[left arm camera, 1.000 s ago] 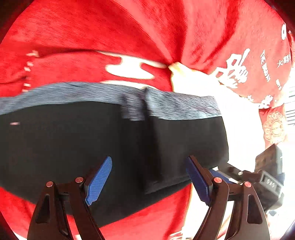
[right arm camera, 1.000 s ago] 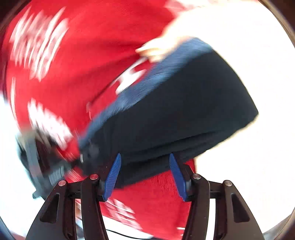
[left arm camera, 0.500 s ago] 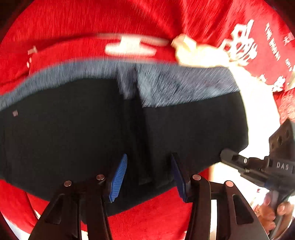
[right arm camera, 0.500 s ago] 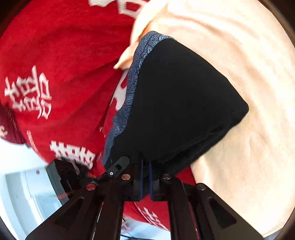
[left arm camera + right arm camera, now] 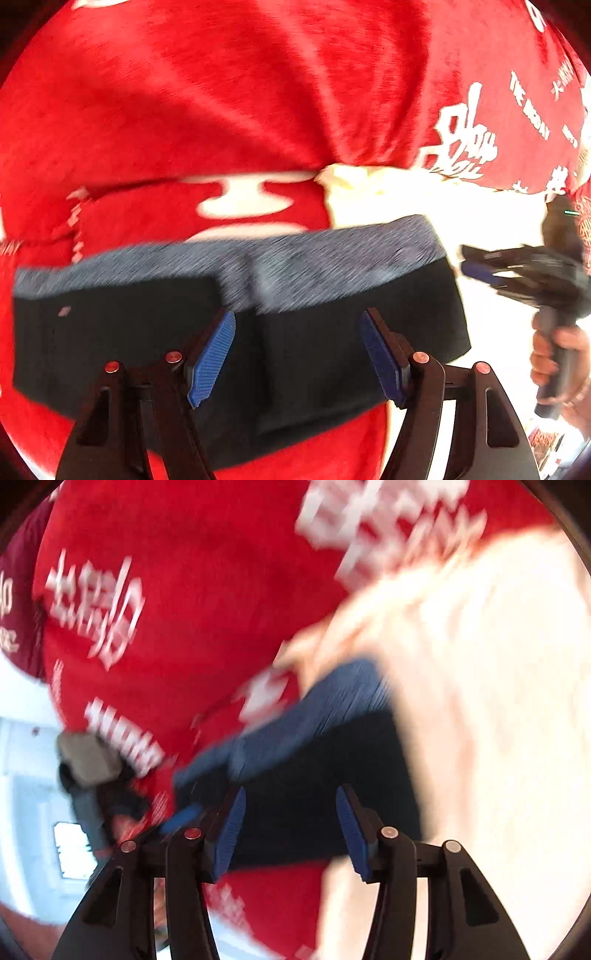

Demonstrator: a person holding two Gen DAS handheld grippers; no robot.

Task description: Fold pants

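The folded black pants [image 5: 147, 350] with a grey-blue waistband [image 5: 295, 266] lie flat on a red blanket [image 5: 221, 92]. My left gripper [image 5: 297, 356] hovers over the fold's near edge; its jaws are opening, and the blue pads [image 5: 212, 360] do not press the cloth. In the right wrist view the same pants [image 5: 314, 771] lie below my right gripper [image 5: 290, 830], whose jaws are also opening and clear of the fabric. The right gripper [image 5: 517, 273] also shows at the right edge of the left wrist view, held by a hand [image 5: 554, 354].
The red blanket [image 5: 184, 590] bears white printed characters. A cream cloth [image 5: 480, 701] lies under the right end of the pants; cream cloth [image 5: 369, 184] shows again in the left wrist view. A pale floor [image 5: 22, 775] shows at far left.
Both grippers closed on the pants' near edge half a second ago, then spread apart and lifted back. The pants now lie lower in both views.
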